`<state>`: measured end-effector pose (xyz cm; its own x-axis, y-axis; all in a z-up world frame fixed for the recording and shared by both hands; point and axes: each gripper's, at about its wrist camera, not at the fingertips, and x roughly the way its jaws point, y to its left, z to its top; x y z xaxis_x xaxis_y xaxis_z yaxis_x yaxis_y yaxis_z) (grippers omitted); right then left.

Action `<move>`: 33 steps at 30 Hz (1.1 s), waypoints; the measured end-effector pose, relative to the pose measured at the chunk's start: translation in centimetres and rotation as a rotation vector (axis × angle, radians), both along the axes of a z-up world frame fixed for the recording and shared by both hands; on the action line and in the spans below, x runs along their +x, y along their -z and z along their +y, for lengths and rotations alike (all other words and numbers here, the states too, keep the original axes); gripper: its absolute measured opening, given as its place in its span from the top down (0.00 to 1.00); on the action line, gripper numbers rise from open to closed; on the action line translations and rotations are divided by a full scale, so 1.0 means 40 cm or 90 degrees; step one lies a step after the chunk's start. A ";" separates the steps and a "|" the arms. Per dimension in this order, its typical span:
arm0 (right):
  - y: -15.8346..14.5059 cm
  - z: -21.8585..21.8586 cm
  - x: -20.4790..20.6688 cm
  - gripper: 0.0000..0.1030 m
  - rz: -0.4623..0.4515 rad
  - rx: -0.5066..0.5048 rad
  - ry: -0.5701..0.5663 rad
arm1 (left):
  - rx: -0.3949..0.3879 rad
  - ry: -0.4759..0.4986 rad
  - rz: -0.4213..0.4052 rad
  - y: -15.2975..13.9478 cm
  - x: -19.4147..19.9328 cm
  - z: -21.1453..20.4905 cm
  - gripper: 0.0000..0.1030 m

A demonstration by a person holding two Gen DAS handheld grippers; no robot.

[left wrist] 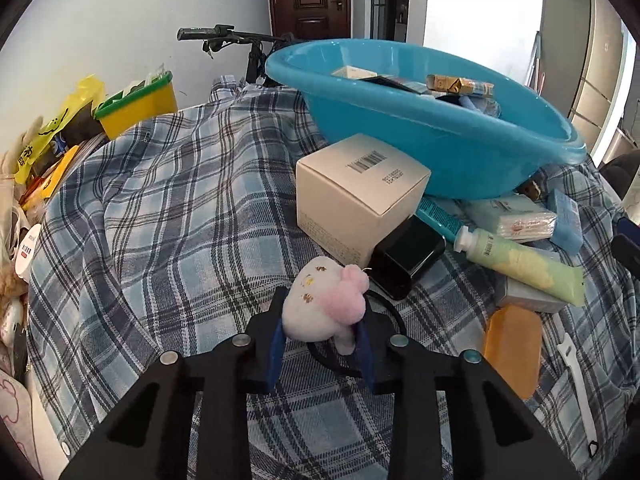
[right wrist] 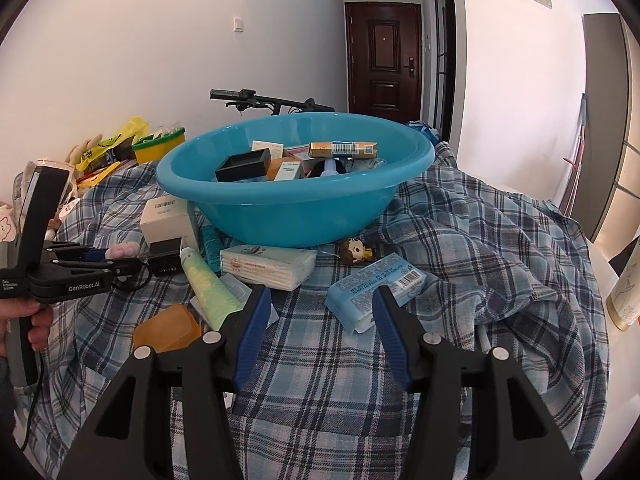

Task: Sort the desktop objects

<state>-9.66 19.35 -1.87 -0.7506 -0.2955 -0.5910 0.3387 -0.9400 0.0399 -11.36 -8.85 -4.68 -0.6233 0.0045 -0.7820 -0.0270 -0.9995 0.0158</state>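
Note:
My left gripper [left wrist: 322,312] is shut on a small white and pink plush toy [left wrist: 324,304], held just above the plaid cloth; it also shows in the right wrist view [right wrist: 122,250]. A blue basin [left wrist: 460,136] holding several small boxes stands behind it, also seen in the right wrist view [right wrist: 296,200]. My right gripper [right wrist: 322,304] is open and empty, just in front of a blue tissue pack [right wrist: 374,292].
A beige box [left wrist: 360,196], black box [left wrist: 408,256], green tube [left wrist: 520,264], white tissue pack [right wrist: 268,266], orange soap [right wrist: 168,328] and small figurine [right wrist: 356,250] lie on the plaid cloth [left wrist: 160,220]. A yellow tub [left wrist: 138,106] and clutter sit at the left edge.

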 end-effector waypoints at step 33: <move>-0.006 -0.103 -0.004 0.62 -0.066 0.026 -0.123 | 0.019 0.053 0.101 -0.061 0.077 0.155 0.71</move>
<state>-9.80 15.23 -1.63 -0.6171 -0.4019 -0.6765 0.5081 -0.8600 0.0474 -8.28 -2.66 -2.24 -0.7350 0.0834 -0.6729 -0.1100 -0.9939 -0.0030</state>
